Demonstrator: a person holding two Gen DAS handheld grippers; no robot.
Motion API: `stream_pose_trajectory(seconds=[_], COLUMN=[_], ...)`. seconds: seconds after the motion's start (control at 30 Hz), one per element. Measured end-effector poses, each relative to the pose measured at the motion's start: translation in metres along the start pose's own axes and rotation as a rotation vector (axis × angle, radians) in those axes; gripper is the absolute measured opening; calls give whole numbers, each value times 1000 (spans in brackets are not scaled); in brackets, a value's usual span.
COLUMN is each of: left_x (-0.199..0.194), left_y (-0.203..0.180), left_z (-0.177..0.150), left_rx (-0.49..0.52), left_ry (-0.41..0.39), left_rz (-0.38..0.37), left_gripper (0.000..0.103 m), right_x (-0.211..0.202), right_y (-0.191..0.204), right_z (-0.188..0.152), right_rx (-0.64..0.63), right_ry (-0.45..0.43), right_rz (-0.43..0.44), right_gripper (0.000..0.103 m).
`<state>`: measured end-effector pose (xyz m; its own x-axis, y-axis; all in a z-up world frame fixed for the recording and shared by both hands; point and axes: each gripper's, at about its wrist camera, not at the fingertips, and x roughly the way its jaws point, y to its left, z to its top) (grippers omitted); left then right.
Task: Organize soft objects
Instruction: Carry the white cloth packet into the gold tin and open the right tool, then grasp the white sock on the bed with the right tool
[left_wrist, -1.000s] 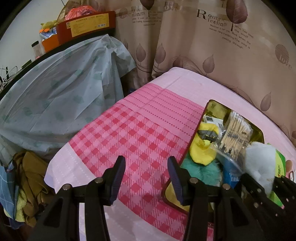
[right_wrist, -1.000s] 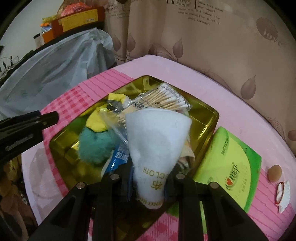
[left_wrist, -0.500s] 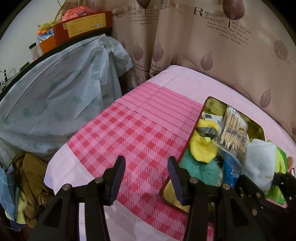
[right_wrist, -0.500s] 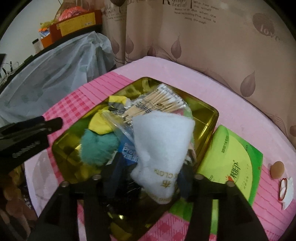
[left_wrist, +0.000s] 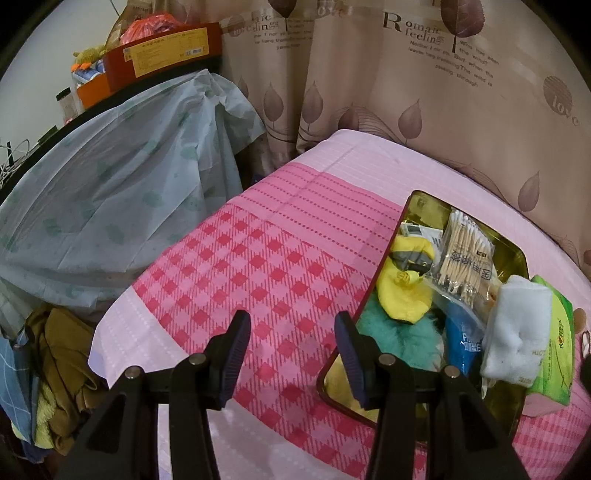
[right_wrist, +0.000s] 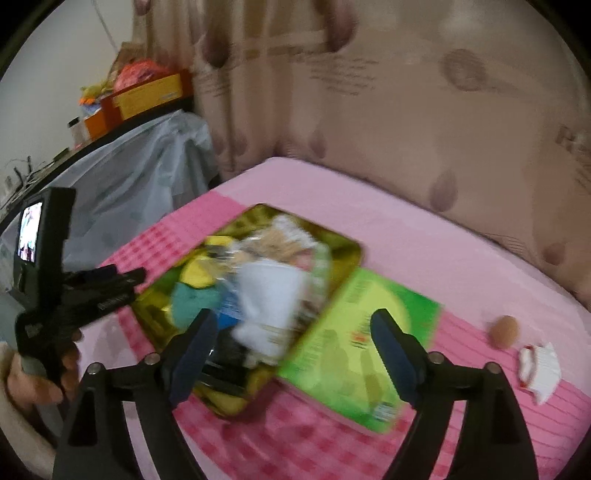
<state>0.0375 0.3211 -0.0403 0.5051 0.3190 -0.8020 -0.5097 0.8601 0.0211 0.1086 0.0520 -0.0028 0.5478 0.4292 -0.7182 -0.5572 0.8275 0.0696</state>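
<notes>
The right gripper (right_wrist: 291, 354) has just been opening its jaws, and now they stand wide apart with nothing pressed between them. The white cloth (right_wrist: 271, 302) lies free in the gold tray (right_wrist: 347, 251), at the centre of the blurred right wrist view. In the left wrist view the same cloth (left_wrist: 515, 328) rests at the right end of the tray (left_wrist: 417, 201), leaning on a green packet (left_wrist: 557, 332) that lies just beside the tray.

The tray is crowded. A bag of cotton swabs (left_wrist: 465, 258) lies at its far part, a yellow soft thing (left_wrist: 400, 299) and a teal fluffy thing (left_wrist: 397, 332) at its left part, and a blue pouch (left_wrist: 461, 339) between them and the cloth.

The left gripper (left_wrist: 291, 354) hovers over the pink checked tablecloth (left_wrist: 258, 258), left of the tray, with its jaws apart and empty. At the lower left of the right wrist view a hand (right_wrist: 37, 373) holds this gripper's handle.

At the lower right of that view a small brown round thing (right_wrist: 504, 330) and a white and red thing (right_wrist: 539, 369) lie on the tablecloth, well apart from the tray.
</notes>
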Motion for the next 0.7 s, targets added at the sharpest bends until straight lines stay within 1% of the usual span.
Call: stream_pose_trajectory(seconds=[0.1,0.23,0.33,0.43,0.57,0.7], left_x=[0,-1,-3,-3,-7,-16], left_y=[0,-2,-5,-9,-15,-25], left_z=[0,0,-1,-2,-3,-4], left_rx=[4,22,39,58,80,116], left_ry=[0,-2,-9,-19,-34,-55], left_rz=[2,9,4,6,1,-10], left_gripper=[48,48,48,48,48,48], right_x=[-9,-17,-18,-15,-4,13], right_y=[-39,-107,-169,-217,-258,-281], right_z=[-11,-34,-54,-74,-87,-88], right_rx=[37,122,237,340,408,427], right_ry=[0,29,59,87,104,104], right_rz=[-82,-218,-320,-384,-448,-479], right_gripper=[83,83,83,83,84,88])
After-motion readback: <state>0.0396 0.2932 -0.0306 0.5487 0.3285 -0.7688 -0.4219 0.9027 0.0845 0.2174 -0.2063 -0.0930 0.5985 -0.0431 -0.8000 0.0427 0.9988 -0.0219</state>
